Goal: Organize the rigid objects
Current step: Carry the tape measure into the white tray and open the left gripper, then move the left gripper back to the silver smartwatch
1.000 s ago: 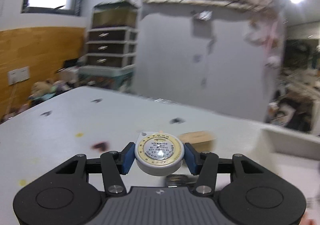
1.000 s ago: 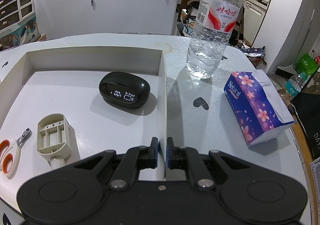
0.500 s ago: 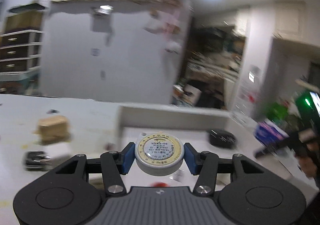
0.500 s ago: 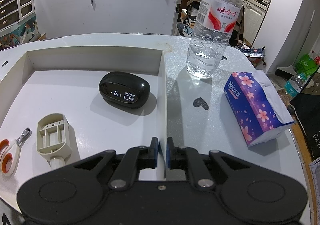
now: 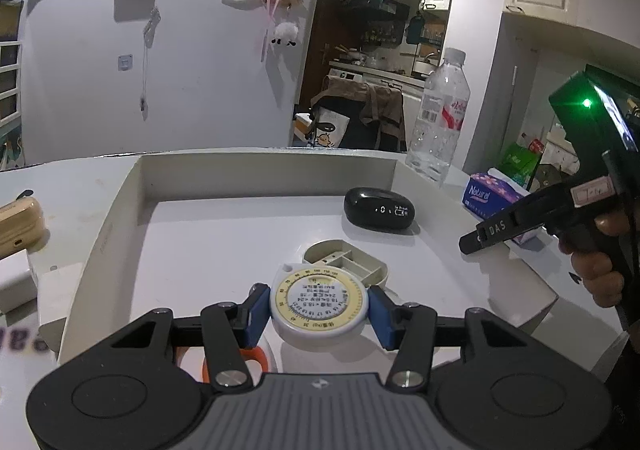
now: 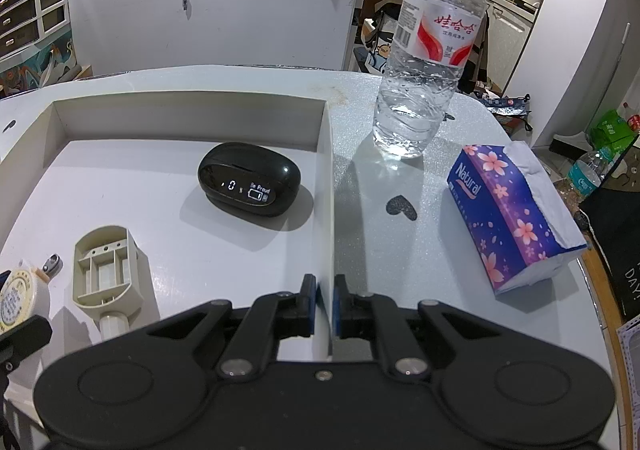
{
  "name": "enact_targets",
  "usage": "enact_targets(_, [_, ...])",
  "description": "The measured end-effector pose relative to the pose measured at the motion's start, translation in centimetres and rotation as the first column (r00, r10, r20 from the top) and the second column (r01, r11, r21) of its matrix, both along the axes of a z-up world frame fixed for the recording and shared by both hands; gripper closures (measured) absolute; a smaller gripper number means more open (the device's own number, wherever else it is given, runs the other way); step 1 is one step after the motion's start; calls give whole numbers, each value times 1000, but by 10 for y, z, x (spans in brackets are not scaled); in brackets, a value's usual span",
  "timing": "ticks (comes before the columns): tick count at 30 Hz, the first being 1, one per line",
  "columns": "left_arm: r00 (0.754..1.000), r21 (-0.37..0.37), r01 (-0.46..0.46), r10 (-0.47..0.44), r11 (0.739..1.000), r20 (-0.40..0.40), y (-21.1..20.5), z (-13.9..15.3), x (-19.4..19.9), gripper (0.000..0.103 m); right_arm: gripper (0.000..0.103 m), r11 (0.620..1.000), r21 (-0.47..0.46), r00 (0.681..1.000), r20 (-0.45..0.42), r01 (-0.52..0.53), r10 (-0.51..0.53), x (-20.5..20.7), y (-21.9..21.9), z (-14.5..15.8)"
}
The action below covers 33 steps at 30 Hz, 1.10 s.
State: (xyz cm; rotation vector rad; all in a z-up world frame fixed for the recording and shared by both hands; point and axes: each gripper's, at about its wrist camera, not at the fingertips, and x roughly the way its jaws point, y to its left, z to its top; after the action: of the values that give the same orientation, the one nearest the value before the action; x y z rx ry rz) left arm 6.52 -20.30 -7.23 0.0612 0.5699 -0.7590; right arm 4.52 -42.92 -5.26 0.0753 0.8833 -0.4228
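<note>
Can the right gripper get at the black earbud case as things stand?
Probably not right away. The right gripper is shut on the tray wall, so it must let go first. After that the black earbud case lies uncovered on the tray floor, with nothing between it and the fingers.

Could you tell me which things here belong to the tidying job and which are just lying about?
In the job: round tape measure held by the left gripper; white tray, wall pinched by the right gripper; black earbud case; beige plastic tool.

Lying about: water bottle; tissue pack.
</note>
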Motion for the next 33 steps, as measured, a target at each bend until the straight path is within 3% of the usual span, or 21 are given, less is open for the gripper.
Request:
enact_targets(5, [999,0,30,-30,1000,-22,-3,-3,0,49,94,1000,-1,1000,0,0,0,0,0,0])
enact_targets(8, [999,-6,34,-34,999,-24,-4,-2,-2,32,94,1000,-1,1000,0,0,0,0,0,0])
enact_targets(9, [999,-6,33,-33,999,-18,-4,-1,-3,30,94,1000,-1,1000,0,0,0,0,0,0])
enact_targets(24, [999,-14,32,-32,999,-25,-2,0,-5,30,94,1000,-1,1000,-1,0,0,0,0,0])
enact_targets(33, [999,-55,16,-14,998,43,14,23,-13,30,94,1000,-1,1000,-1,0,0,0,0,0])
